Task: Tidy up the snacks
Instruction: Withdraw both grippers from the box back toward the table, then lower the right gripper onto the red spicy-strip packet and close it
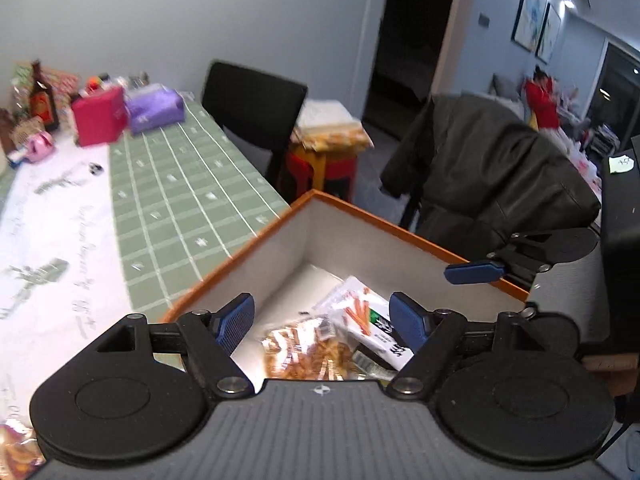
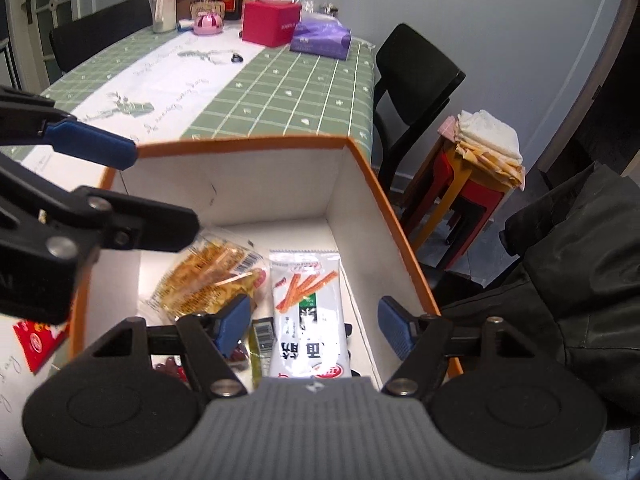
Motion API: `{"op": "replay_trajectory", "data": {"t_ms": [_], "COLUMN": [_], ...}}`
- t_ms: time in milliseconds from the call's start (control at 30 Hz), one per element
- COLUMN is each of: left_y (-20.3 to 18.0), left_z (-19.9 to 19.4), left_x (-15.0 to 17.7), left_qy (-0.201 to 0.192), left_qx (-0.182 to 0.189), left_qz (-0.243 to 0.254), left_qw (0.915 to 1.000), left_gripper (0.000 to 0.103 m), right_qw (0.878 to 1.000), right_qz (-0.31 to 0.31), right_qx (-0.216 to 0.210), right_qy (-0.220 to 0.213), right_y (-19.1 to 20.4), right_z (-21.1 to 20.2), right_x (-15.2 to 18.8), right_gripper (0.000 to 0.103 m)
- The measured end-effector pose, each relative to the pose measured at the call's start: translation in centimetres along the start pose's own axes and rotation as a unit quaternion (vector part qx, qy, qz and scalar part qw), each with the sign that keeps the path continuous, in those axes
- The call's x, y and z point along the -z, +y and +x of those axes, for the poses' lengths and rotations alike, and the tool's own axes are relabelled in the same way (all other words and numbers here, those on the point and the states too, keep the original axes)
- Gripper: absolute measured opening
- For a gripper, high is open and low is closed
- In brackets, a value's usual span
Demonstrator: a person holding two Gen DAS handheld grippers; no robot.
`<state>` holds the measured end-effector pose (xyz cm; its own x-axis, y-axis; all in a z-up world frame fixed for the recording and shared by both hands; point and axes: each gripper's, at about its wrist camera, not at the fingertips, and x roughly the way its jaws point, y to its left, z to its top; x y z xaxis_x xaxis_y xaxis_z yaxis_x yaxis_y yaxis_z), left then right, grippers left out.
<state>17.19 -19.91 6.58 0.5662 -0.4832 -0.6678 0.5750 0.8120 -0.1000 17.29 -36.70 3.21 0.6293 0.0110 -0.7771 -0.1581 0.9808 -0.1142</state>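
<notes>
An orange-rimmed box (image 1: 276, 248) (image 2: 360, 208), white inside, stands on the table's near end. In it lie a white packet printed with orange sticks (image 1: 356, 312) (image 2: 306, 304), a clear bag of golden snacks (image 1: 304, 352) (image 2: 208, 276), a small barcoded packet (image 2: 262, 338) and some dark red pieces (image 2: 168, 368). My left gripper (image 1: 322, 324) (image 2: 160, 192) hovers open over the box with nothing between its pads. Above the white packet, my right gripper (image 2: 316, 326) is also open and empty. One of its blue fingers (image 1: 474, 273) shows over the box's right rim.
A red snack packet (image 2: 36, 340) lies on the green checked tablecloth (image 1: 180, 184) left of the box. A red box (image 2: 270, 24), purple tissue pack (image 2: 320, 38) and bottles stand at the far end. Black chairs (image 2: 416, 76), a jacket-draped chair (image 1: 492, 176) and a red stool (image 2: 468, 196) line the side.
</notes>
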Motion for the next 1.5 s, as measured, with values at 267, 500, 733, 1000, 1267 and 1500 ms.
{"op": "replay_trajectory", "data": {"t_ms": [267,500,733,1000,1267,1500], "left_y": [3.4,5.6,7.6,9.6,12.3,15.5], "left_z": [-3.6,-5.6,-6.8,-7.6,-9.1,-9.6], "left_x": [1.8,3.7,5.7,8.8,12.4,15.5], "left_qy": [-0.028,-0.045,-0.050,-0.048,-0.043,-0.024], "left_qx": [-0.001,-0.018,-0.015,-0.045,-0.075,-0.104], "left_qz": [-0.040,-0.062,-0.088,-0.108,-0.133,-0.169], "left_qw": [0.9988,0.9969,0.9948,0.9920,0.9873,0.9798], "left_gripper": [0.090,0.090,0.090,0.090,0.090,0.090], "right_qw": [0.999,0.995,0.992,0.984,0.979,0.981], "right_qz": [0.004,0.007,0.043,0.046,0.028,0.024], "right_qx": [-0.014,-0.021,-0.030,-0.042,-0.097,-0.124], "right_qy": [-0.048,-0.096,-0.112,-0.165,-0.178,-0.144], "right_y": [2.0,4.7,6.1,9.7,14.2,17.7], "right_z": [-3.2,-5.6,-6.0,-7.5,-7.1,-4.3], "right_x": [0.1,0.3,1.2,2.6,4.3,5.6], "right_gripper": [0.069,0.074,0.074,0.075,0.076,0.076]}}
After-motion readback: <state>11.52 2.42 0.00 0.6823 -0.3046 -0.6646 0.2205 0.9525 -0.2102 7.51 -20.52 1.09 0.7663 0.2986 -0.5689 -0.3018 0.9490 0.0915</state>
